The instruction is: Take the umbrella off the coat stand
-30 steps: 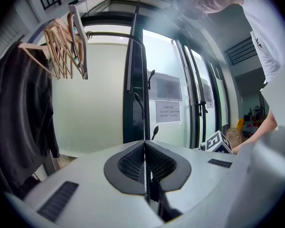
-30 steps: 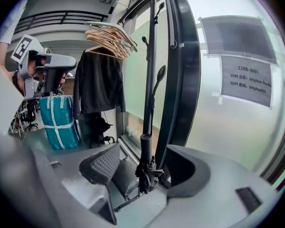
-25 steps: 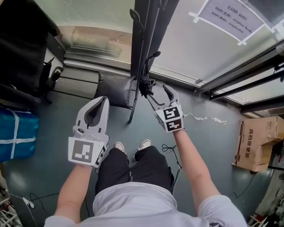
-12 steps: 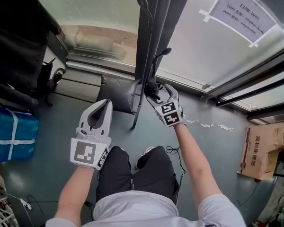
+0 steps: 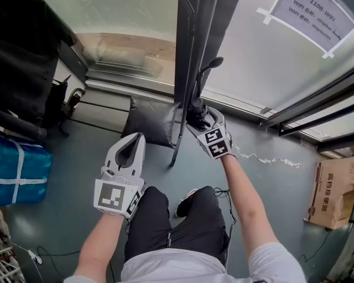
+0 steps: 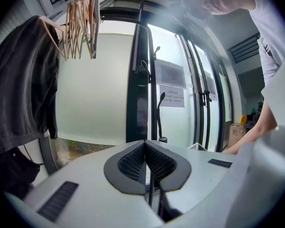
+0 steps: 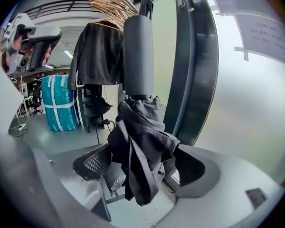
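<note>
A folded dark grey umbrella hangs from the black coat stand, its grey cylindrical handle uppermost. In the head view the umbrella is a small dark bundle against the stand's pole. My right gripper has its jaws on either side of the hanging fabric. They have just been opening and stand wide, the pads not pressing on the cloth. My left gripper is held lower and to the left, shut with nothing in it.
A grey cushion-like bag lies at the stand's foot. Dark coats hang at the left above a blue wrapped bundle. Frosted glass doors with a paper notice are behind. A cardboard box is at the right, and cables lie on the floor.
Both grippers have come down. The right gripper's jaws have spread wider about the umbrella and sit closer to the stand's pole. The left gripper stays shut.
</note>
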Motion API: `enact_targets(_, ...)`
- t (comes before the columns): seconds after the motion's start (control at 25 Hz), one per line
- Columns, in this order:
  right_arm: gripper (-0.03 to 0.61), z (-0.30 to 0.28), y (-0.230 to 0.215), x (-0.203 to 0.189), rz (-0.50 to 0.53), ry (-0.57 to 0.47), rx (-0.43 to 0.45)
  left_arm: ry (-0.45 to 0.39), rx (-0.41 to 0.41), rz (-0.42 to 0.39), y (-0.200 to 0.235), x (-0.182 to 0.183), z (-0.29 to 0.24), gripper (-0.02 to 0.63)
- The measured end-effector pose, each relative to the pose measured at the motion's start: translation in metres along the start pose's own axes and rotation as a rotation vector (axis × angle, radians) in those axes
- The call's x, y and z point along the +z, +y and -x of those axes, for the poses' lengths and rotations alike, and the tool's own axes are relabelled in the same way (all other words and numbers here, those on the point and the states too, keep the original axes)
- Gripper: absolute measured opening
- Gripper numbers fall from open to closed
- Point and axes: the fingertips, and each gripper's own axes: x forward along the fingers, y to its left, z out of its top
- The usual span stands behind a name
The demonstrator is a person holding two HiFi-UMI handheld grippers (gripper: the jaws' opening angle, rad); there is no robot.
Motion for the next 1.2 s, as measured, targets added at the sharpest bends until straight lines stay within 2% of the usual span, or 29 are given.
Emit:
enact_targets(0.32, 0.400, -0.020, -0.002, 0.000, -0.074, -0.028, 0.066, 0.021, 0.003, 0.012, 0.006, -0.023, -0.004, 0.023)
enact_targets(0.4, 0.395, -0.020, 0.000, 0.002, -0.074, -0.042, 0.055, 0.035, 0.009, 0.017, 0.007, -0.030, -0.003, 0.023)
enact_targets(0.48, 0.325, -0.020, 0.001, 0.002, -0.064, -0.052, 0.023, 0.048, 0.009, 0.017, 0.008, -0.034, -0.001, 0.023)
enact_targets(0.56, 0.292, -0.021, -0.002, 0.002, -0.056, -0.061, -0.009, 0.055, 0.005, 0.010, 0.008, -0.034, -0.001, 0.023)
enact_targets(0.88, 0.270, -0.026, -0.006, 0.003, 0.061, -0.035, -0.073, 0.071, 0.004, 0.015, 0.012, -0.045, 0.001, 0.023)
enact_targets(1.2, 0.246, -0.025, -0.005, 0.004, -0.010, -0.055, -0.080, 0.061, 0.009, 0.027, 0.017, -0.046, 0.000, 0.023)
